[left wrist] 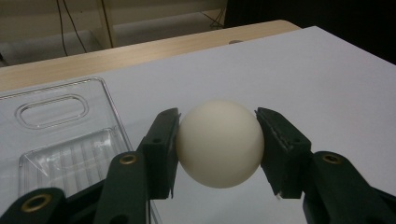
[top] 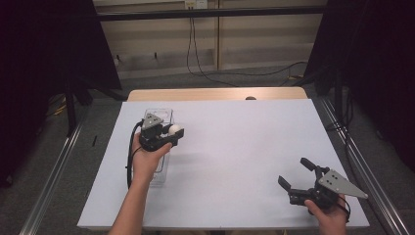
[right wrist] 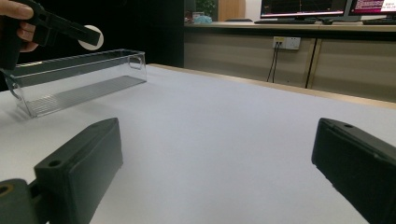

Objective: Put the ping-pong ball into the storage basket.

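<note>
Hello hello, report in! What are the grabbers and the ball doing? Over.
Left gripper shut on the round cream-white ball, held up beside the clear plastic bin. Right gripper open, empty, low over the white table. Nothing in the way.

right claw: jaws wide apart, low over bare white table
clear bin: near far left edge
left claw: above bin, clamping white ball

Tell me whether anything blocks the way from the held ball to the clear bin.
Nothing visible does. The left gripper holds the white ball between its fingers, just beside the clear bin. The bin is open-topped and looks empty, with only bare white table between them.
</note>
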A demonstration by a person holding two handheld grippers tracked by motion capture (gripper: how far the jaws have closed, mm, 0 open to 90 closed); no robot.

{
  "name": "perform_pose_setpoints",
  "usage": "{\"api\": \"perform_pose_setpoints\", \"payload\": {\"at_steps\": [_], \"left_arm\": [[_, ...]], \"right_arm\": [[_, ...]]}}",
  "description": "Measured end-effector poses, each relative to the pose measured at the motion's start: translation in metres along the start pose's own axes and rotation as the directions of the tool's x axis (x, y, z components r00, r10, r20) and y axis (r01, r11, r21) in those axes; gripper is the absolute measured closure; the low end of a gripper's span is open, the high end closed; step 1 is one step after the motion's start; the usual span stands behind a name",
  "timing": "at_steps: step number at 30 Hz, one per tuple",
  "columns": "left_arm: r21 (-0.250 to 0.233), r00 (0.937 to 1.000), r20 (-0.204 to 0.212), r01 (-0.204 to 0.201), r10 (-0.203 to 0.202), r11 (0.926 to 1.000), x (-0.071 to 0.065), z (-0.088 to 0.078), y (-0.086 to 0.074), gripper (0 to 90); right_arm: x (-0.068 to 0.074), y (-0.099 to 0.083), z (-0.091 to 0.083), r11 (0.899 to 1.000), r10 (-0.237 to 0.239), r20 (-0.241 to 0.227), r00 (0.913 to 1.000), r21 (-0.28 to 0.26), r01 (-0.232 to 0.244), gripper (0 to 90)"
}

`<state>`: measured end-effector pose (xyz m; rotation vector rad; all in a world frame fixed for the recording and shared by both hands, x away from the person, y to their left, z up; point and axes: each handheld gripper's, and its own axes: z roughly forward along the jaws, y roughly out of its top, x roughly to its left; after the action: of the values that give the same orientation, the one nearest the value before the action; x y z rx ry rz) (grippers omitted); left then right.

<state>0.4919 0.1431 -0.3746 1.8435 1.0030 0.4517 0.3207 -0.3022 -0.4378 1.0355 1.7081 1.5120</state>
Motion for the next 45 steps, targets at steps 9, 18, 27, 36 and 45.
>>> {"api": "perform_pose_setpoints", "payload": {"at_steps": [9, 18, 27, 36, 45], "left_arm": [[0.004, 1.0, -0.005, 0.007, -0.007, 1.0, 0.004, -0.003, 0.0, 51.1], [-0.002, 0.9997, -0.022, 0.012, -0.012, 0.9999, 0.008, -0.007, -0.001, 51.1], [-0.006, 0.9995, -0.025, 0.019, -0.019, 0.9998, 0.011, -0.009, -0.003, 51.1], [-0.001, 0.9993, -0.034, 0.017, -0.017, 0.9999, 0.016, -0.012, -0.004, 51.1], [0.009, 0.9988, -0.046, 0.018, -0.018, 0.9998, 0.019, -0.015, -0.006, 51.1]], "right_arm": [[0.0, 0.0, 0.0, 1.0, 0.003, 0.002, 1.0, 0.001, -0.003, 1.3], [0.0, 0.0, 0.0, 1.0, 0.0, 0.004, 1.0, -0.005, 0.0, 1.3], [0.0, 0.0, 0.0, 1.0, -0.001, 0.005, 1.0, -0.001, 0.001, 1.3], [0.001, 0.0, 0.0, 1.0, 0.003, 0.002, 1.0, 0.0, -0.003, 1.3], [0.001, 0.0, 0.0, 1.0, 0.002, 0.004, 1.0, 0.001, -0.002, 1.3]]}}
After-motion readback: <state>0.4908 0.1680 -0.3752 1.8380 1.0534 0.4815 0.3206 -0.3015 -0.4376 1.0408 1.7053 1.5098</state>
